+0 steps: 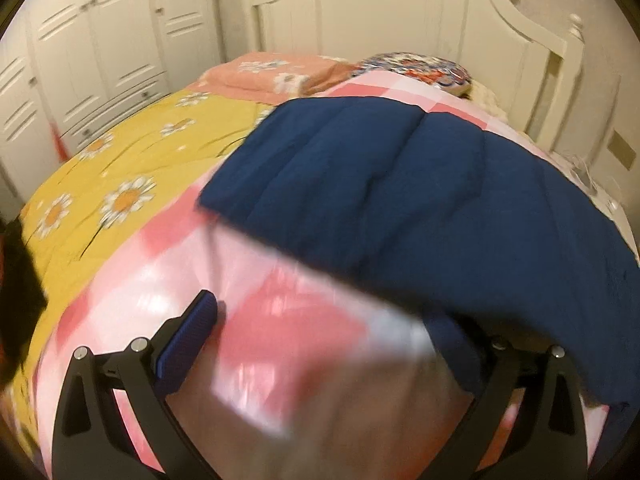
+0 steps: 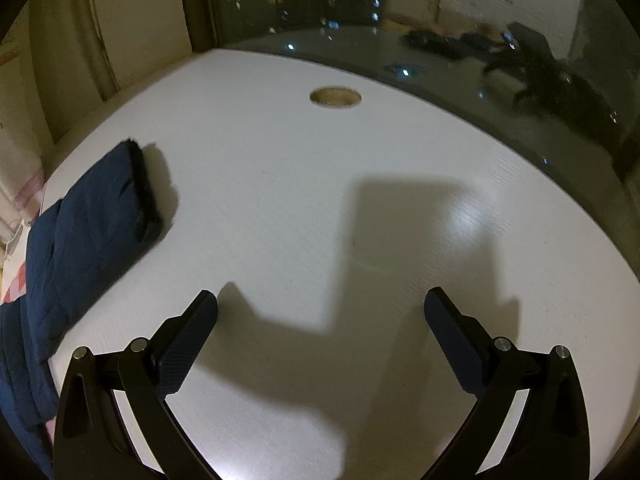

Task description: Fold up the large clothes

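A large navy quilted garment [image 1: 400,184] lies spread across a pink-and-white checked sheet [image 1: 168,280] on the bed. My left gripper [image 1: 324,320] is open just above the sheet at the garment's near edge. Its left finger [image 1: 200,328] stands over the sheet, and the navy cloth partly covers its right finger. This view is motion-blurred. In the right wrist view one end of the garment [image 2: 92,216] lies on the left side of a white tabletop [image 2: 320,200] and drapes off its left edge. My right gripper [image 2: 320,308] hangs open over bare tabletop to the right of the garment, holding nothing.
A yellow daisy quilt [image 1: 132,160] covers the bed's left side, with pillows [image 1: 272,72] by the white headboard [image 1: 400,12]. White wardrobes [image 1: 100,52] stand to the left. The tabletop has a round cable hole [image 2: 335,97] and ends at a dark window [image 2: 400,20].
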### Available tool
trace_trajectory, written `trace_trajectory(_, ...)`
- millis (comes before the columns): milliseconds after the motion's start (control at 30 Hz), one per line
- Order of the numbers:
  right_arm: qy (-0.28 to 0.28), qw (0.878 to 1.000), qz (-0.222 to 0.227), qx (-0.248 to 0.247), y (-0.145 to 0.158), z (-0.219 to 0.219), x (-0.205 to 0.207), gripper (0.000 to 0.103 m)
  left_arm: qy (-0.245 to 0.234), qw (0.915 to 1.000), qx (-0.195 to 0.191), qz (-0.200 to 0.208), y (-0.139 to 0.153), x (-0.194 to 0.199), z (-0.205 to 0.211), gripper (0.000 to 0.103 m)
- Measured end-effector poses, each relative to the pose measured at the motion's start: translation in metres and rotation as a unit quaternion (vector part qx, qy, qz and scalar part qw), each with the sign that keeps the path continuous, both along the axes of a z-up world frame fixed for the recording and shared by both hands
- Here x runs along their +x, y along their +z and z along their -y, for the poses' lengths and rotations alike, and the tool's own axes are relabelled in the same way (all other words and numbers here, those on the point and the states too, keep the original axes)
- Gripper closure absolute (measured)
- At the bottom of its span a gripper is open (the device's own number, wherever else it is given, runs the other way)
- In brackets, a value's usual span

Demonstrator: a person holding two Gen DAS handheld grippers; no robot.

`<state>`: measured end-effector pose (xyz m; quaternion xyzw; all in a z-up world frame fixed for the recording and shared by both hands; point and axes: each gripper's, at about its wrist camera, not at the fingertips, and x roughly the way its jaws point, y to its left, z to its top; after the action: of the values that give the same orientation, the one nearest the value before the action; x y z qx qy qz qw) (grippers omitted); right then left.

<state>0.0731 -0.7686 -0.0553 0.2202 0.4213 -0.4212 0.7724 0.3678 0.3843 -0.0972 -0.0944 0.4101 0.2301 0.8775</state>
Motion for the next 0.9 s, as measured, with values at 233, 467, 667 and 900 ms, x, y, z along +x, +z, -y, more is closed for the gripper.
trace_trajectory(233,0.056,0.998,0.023,-0.031,0.018,-0.158,-0.037,0.004,-0.006,0.9896,0.060,0.131,0.074,-0.142,0.106,0.002)
trace_trajectory(467,0.235,0.956,0.129,-0.116,0.064,-0.389,-0.077,0.004,-0.100,0.9700,0.108,0.193,0.140,-0.286,0.246,0.002)
trace_trajectory(667,0.380,0.909,0.144,-0.096,0.073,-0.530,-0.106,0.004,-0.266,0.9425,0.071,0.190,0.145,-0.361,0.336,0.002)
trace_trajectory(900,0.438,0.886,0.112,-0.103,0.056,-0.592,-0.123,0.004,-0.312,0.9297,0.100,0.168,0.120,-0.383,0.383,0.002)
